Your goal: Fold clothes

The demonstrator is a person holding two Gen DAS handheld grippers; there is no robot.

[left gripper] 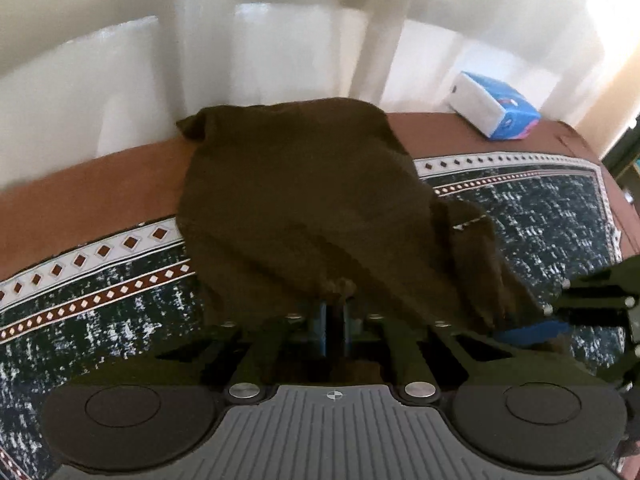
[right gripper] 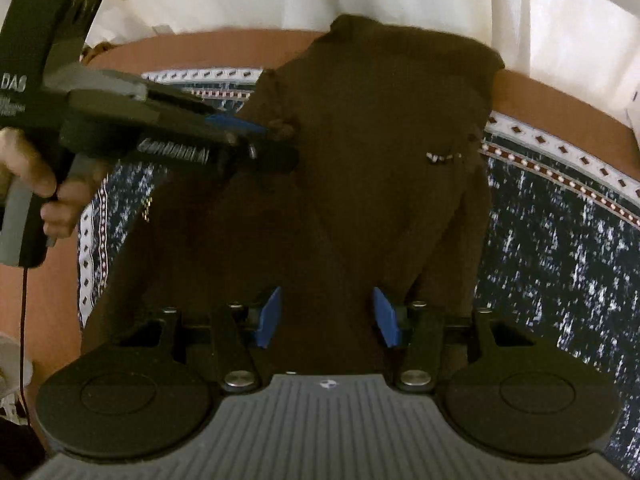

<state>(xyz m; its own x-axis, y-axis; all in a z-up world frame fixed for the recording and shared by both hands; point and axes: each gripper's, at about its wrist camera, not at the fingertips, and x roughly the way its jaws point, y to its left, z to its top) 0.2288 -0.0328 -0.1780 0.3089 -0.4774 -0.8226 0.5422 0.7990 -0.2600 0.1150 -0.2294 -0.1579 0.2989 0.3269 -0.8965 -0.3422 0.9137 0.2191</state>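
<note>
A dark brown garment point(left gripper: 304, 200) lies spread on the patterned table cover, reaching from the near side to the far brown border. My left gripper point(left gripper: 335, 308) is shut on a small bunched fold of it near the near edge. The right wrist view shows the same pinch from the side, with the left gripper point(right gripper: 276, 134) coming in from the left onto the garment point(right gripper: 380, 160). My right gripper point(right gripper: 326, 316) hovers over the cloth's near part, open, its blue pads point(right gripper: 268, 316) well apart with cloth below them. One of its pads point(left gripper: 532, 330) shows at the right in the left wrist view.
A blue and white tissue pack point(left gripper: 494, 110) sits at the far right on the brown border. The dark speckled table cover point(left gripper: 100, 320) has diamond-patterned bands. White curtains point(left gripper: 280, 40) hang behind. A hand point(right gripper: 32, 168) holds the left gripper's handle, from which a red cable point(right gripper: 24, 320) hangs.
</note>
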